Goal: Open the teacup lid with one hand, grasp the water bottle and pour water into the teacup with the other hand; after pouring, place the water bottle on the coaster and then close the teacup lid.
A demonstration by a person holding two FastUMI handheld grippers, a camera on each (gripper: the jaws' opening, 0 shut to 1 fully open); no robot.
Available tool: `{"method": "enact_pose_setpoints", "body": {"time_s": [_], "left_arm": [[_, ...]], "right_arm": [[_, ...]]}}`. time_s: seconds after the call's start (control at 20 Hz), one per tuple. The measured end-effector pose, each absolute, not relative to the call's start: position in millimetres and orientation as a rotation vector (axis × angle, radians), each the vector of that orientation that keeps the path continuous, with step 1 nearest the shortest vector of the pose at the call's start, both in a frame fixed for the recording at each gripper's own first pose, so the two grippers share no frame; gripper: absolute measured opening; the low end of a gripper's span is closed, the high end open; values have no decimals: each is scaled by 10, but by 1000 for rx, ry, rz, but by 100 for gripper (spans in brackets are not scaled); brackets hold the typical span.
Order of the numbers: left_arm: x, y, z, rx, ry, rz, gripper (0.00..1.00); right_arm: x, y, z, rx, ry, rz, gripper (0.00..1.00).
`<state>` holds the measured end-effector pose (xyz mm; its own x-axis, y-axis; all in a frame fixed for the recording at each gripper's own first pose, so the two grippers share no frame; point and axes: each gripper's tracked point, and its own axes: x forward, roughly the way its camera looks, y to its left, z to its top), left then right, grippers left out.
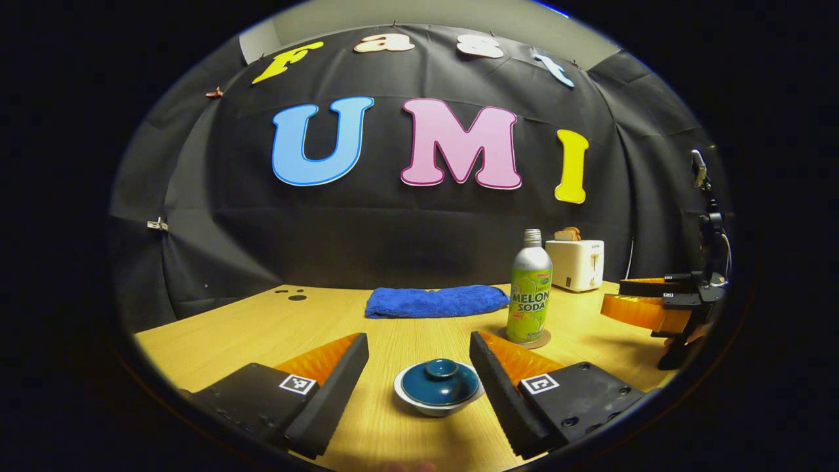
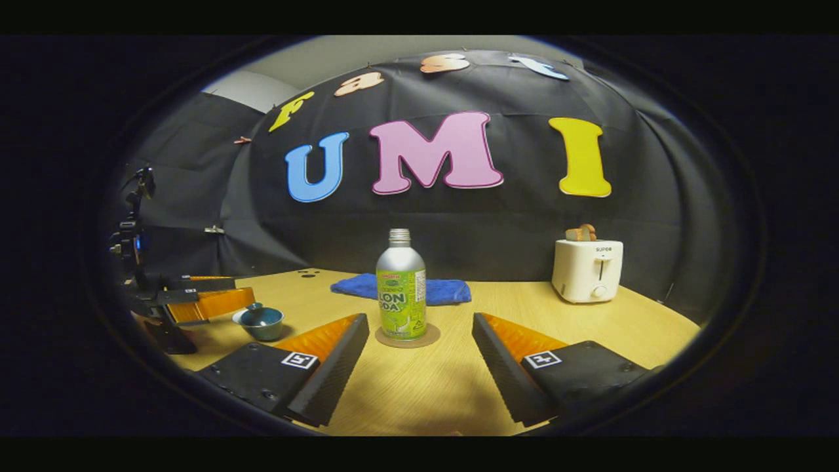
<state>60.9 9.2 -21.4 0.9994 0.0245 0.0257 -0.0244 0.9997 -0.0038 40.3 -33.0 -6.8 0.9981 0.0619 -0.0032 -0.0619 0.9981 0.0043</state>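
left gripper view: the left gripper (image 1: 419, 373) has its fingers spread wide, pinching nothing; the teacup (image 1: 438, 397) sits on the desk (image 1: 216, 334) just ahead, in line with the gap between them.
lid: the dark blue lid (image 1: 440, 382) rests on the teacup, knob up.
water bottle: the green water bottle (image 1: 529, 288) stands upright on the round coaster (image 1: 541, 341), beyond and to the right of the teacup.
right gripper view: the right gripper (image 2: 419, 357) has its fingers spread too, holding nothing; the water bottle (image 2: 400, 285) stands on the coaster (image 2: 408, 337) just ahead of the gap, not touched by either finger.
other gripper: the left gripper (image 2: 216, 295) shows at far left, hovering beside the teacup (image 2: 261, 322).
background: a blue towel (image 1: 436, 301) and a white toaster (image 2: 588, 269) sit farther back.
step in hand: lid on, bottle on coaster, both grippers free. this fits either the moment before the lid comes off or the end of the task with the lid closed again; the pictures do not settle which.
next move: cannot be judged from these views; if the lid is to be lifted, the small knob would call for a centred pinch.
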Motion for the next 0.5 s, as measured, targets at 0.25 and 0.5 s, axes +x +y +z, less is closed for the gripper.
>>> {"method": "enact_pose_setpoints", "body": {"time_s": [0.25, 0.5], "left_arm": [[612, 56, -220, -2, -26, 2, 98], [604, 94, -213, -2, -25, 27, 98]], "right_arm": [[397, -340, -64, 4, 2, 55, 98], [384, -326, -66, 4, 3, 56, 98]]}}
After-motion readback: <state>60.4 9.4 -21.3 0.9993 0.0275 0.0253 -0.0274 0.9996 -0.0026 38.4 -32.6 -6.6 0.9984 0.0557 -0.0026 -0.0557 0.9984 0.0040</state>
